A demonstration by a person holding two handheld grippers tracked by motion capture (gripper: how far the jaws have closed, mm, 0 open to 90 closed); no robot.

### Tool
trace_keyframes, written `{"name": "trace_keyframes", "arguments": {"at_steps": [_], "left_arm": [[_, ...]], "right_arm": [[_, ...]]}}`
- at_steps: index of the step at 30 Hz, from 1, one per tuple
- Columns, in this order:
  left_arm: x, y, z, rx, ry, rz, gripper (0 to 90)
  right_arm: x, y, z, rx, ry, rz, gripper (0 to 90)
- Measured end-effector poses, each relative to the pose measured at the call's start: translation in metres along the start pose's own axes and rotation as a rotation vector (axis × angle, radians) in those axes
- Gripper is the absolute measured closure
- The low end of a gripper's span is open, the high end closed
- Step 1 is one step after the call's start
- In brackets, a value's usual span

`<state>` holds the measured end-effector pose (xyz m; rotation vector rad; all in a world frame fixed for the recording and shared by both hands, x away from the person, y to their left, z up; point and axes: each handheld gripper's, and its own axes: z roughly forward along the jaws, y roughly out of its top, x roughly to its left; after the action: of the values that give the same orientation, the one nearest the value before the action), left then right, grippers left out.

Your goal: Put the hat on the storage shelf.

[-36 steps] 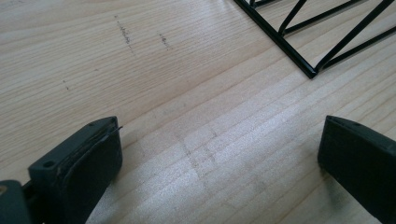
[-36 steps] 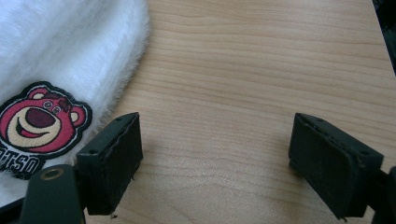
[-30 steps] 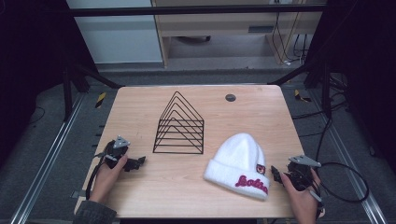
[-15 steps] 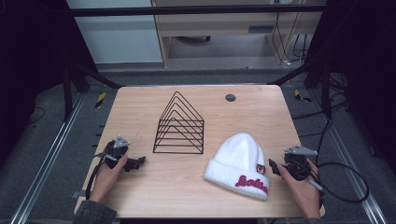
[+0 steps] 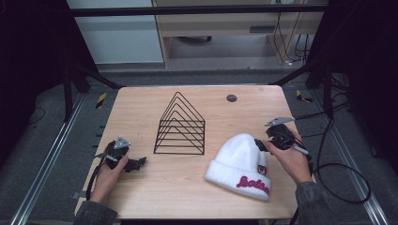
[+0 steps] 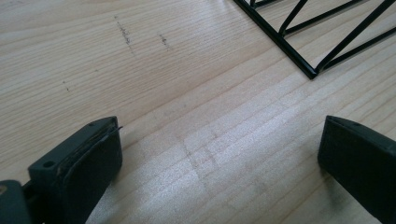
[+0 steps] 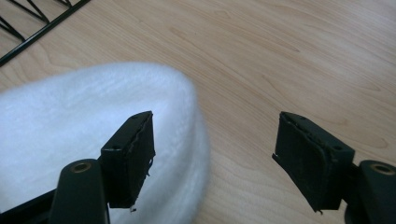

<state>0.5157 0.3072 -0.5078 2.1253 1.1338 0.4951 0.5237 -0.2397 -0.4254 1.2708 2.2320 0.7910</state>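
Partly cropped wire rack (image 6: pixel 317 37), white beanie (image 7: pixel 70 135) behind right tool (image 7: pixel 215 158), both tools spread.

table (image 5: pixel 141 105): pale wood, fine straight grain, faint dark scuffs | rack (image 5: pixel 180 125): black wire | hat (image 5: pixel 237 161): white, fuzzy, red script on cuff, small red-and-black patch | disc (image 5: pixel 231 98): dark grey | grippers (image 5: pixel 137 163) (image 5: pixel 259 144): black jaws, grey top plates | cables (image 5: pixel 338 180): black
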Motion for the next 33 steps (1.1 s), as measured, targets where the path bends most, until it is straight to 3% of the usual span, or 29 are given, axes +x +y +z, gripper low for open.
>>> {"name": "trace_keyframes", "arguments": {"at_steps": [4, 8, 9, 10, 16, 28, 33], "left_arm": [[0.0, 0.0, 0.0, -0.002, 0.0, -0.001, 0.0], [0.0, 0.0, 0.0, -0.003, 0.0, 0.0, 0.0], [0.0, 0.0, 0.0, -0.003, 0.0, 0.001, 0.0], [0.0, 0.0, 0.0, -0.003, 0.0, 0.001, 0.0], [0.0, 0.0, 0.0, -0.003, 0.0, 0.0, 0.0], [0.0, 0.0, 0.0, -0.002, -0.001, 0.001, 0.0], [0.0, 0.0, 0.0, -0.003, -0.002, 0.0, 0.0]], "right_arm": [[0.001, 0.013, 0.013, 0.028, 0.018, 0.0, 24.2], [0.002, 0.019, 0.018, 0.032, 0.027, -0.018, 32.2], [0.002, 0.024, 0.021, 0.034, 0.053, -0.019, 37.6], [0.002, 0.024, 0.021, 0.034, 0.053, -0.019, 37.6], [0.002, 0.032, 0.036, 0.077, 0.089, -0.027, 50.2], [0.002, 0.03, 0.059, 0.103, 0.117, 0.012, 50.5], [0.007, 0.027, 0.07, 0.17, 0.11, -0.003, 53.9]]}}
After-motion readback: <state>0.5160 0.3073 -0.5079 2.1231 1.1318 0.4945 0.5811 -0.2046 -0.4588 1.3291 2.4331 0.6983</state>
